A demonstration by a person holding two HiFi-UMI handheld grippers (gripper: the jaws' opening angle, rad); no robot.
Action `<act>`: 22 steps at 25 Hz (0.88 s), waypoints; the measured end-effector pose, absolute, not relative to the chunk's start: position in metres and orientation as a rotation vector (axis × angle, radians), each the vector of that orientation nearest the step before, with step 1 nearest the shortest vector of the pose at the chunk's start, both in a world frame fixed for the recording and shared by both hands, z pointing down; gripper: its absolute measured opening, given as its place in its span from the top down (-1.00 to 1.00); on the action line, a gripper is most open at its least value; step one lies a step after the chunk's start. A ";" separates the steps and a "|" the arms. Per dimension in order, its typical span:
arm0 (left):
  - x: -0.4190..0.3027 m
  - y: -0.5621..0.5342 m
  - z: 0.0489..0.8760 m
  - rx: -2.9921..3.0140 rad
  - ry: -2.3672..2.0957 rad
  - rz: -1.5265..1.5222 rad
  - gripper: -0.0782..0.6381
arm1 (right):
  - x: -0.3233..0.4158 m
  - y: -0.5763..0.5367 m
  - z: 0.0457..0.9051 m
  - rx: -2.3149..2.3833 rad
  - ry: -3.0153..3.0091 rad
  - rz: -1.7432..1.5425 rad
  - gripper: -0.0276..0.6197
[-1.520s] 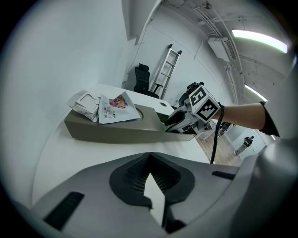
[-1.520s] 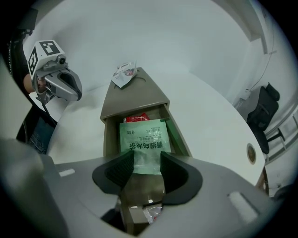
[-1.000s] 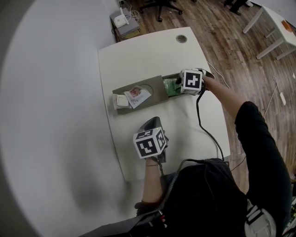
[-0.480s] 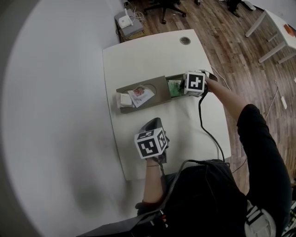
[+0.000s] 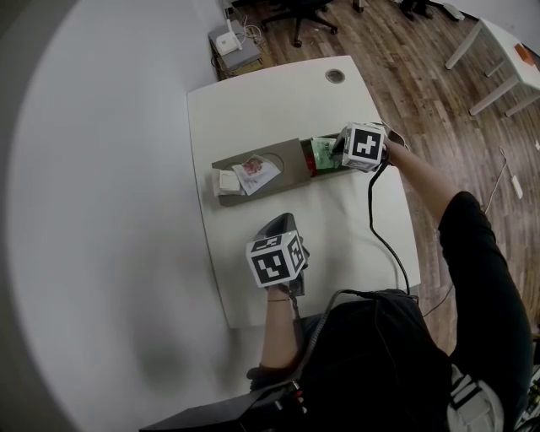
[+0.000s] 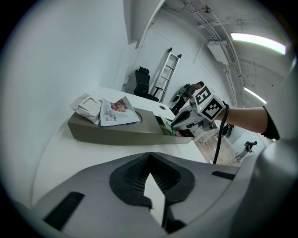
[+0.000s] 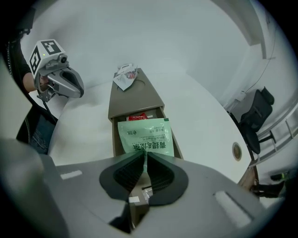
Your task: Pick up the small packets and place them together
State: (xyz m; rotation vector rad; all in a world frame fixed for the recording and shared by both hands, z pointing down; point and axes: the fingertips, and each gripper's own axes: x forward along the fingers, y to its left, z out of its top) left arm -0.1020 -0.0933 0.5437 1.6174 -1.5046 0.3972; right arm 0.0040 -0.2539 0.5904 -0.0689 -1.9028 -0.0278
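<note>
A long grey tray (image 5: 291, 160) lies across the white table. My right gripper (image 5: 339, 152) is at the tray's right end. Its jaws are closing, and the pads pinch the near edge of a green packet (image 7: 146, 135), which sticks out ahead of them over a red packet (image 7: 137, 116). A white and pink packet (image 5: 253, 173) and small white packets (image 5: 225, 180) are piled at the tray's left end. My left gripper (image 5: 283, 221) hovers over the table in front of the tray, shut and holding nothing.
A black cable (image 5: 380, 240) trails from the right gripper across the table's right side. A round cable hole (image 5: 335, 76) sits near the far edge. Beyond the table are an office chair (image 5: 291, 10), a white device on a grey box (image 5: 232, 42) and another table (image 5: 498, 42).
The right gripper has closed on the green packet's edge and shifted slightly right. The packet now stands tilted at the tray's right end. The left gripper has not moved.
</note>
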 end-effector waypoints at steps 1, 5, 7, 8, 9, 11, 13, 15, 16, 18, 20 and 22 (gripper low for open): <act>-0.101 -0.094 0.543 1.621 -1.501 0.398 0.79 | 0.005 -0.255 0.588 -0.063 -1.908 -0.029 0.83; -0.098 -0.094 0.539 1.631 -1.498 0.402 0.79 | 0.002 -0.251 0.569 -0.059 -1.934 -0.052 0.83; -0.098 -0.094 0.536 1.637 -1.500 0.402 0.79 | -0.006 -0.248 0.555 -0.061 -1.959 -0.079 0.83; -0.098 -0.094 0.535 1.639 -1.501 0.401 0.79 | -0.012 -0.246 0.549 -0.065 -1.974 -0.097 0.83; -0.098 -0.093 0.535 1.640 -1.504 0.399 0.79 | -0.018 -0.244 0.543 -0.071 -1.988 -0.116 0.83; -0.097 -0.092 0.533 1.642 -1.508 0.392 0.79 | -0.033 -0.238 0.531 -0.089 -2.013 -0.155 0.83; -0.098 -0.091 0.530 1.644 -1.512 0.386 0.79 | -0.047 -0.232 0.522 -0.112 -2.035 -0.187 0.83; -0.099 -0.088 0.527 1.643 -1.518 0.381 0.79 | -0.061 -0.223 0.514 -0.138 -2.054 -0.216 0.83; -0.100 -0.086 0.525 1.639 -1.522 0.377 0.79 | -0.068 -0.219 0.511 -0.152 -2.060 -0.230 0.83; -0.104 -0.082 0.524 1.630 -1.532 0.370 0.79 | -0.080 -0.210 0.506 -0.179 -2.063 -0.255 0.83; -0.106 -0.079 0.524 1.619 -1.539 0.365 0.79 | -0.092 -0.203 0.505 -0.207 -2.064 -0.276 0.83; -0.108 -0.076 0.523 1.612 -1.544 0.361 0.79 | -0.103 -0.196 0.506 -0.230 -2.067 -0.288 0.84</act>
